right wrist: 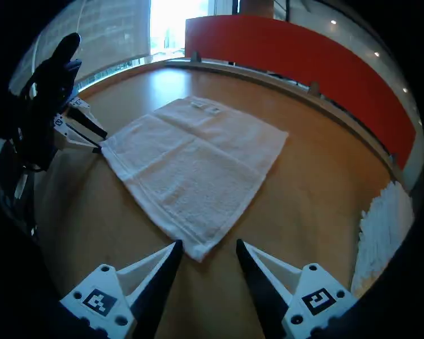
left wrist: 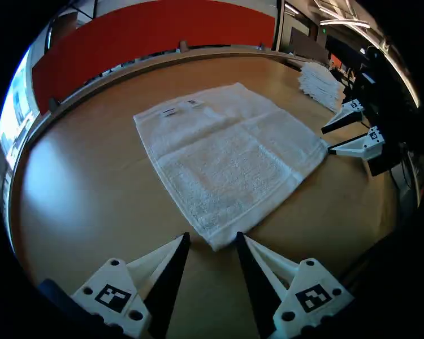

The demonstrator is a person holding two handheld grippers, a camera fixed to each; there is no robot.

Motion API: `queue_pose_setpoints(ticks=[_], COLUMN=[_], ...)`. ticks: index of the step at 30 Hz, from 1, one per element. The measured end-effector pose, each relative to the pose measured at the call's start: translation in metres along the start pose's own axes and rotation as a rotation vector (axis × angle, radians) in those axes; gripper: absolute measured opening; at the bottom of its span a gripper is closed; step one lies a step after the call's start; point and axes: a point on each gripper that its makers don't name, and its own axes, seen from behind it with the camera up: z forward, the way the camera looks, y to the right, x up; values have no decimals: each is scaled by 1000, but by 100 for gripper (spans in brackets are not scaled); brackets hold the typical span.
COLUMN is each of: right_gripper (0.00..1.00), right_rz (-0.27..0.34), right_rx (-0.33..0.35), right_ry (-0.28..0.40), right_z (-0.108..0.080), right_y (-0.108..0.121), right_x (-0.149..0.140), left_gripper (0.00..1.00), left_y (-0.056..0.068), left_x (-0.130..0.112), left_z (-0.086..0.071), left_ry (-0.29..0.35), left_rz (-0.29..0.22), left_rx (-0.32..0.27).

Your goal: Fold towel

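Tongs: left tongs (left wrist: 212, 237) spread astride near corner of white square terry towel (left wrist: 229, 152), not pinching; right tongs (right wrist: 209, 244) spread astride neighbouring corner.
Towel: flat, middle of brown wooden table (left wrist: 87, 198).
Progress: seemingly no fold yet; pinching corners and folding remain.

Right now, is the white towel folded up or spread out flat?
Spread out flat. The towel lies open on the table, four corners showing, no part folded over.
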Motion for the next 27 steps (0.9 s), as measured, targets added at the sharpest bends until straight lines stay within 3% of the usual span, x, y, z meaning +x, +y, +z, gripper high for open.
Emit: queue_pose_setpoints(ticks=[7,13,21,27], right_gripper=[73,63,58,44], right_rz=[0,-8,-28,-28], right_rx=[6,22,45,67], right_ry=[3,0,-14,-16], right_z=[0,2,3,4], right_y=[-1,-4,-10,-13], right_x=[1,0,-4,-5], left_gripper=[56,52,46,41], left_y=[4,7,10,11], left_x=[0,1,0,0], left_z=[2,2,2,2], left_ry=[-7,-11,-16,-17], left_rz=[39,43,50,43], left_rx=[14,11,11,13])
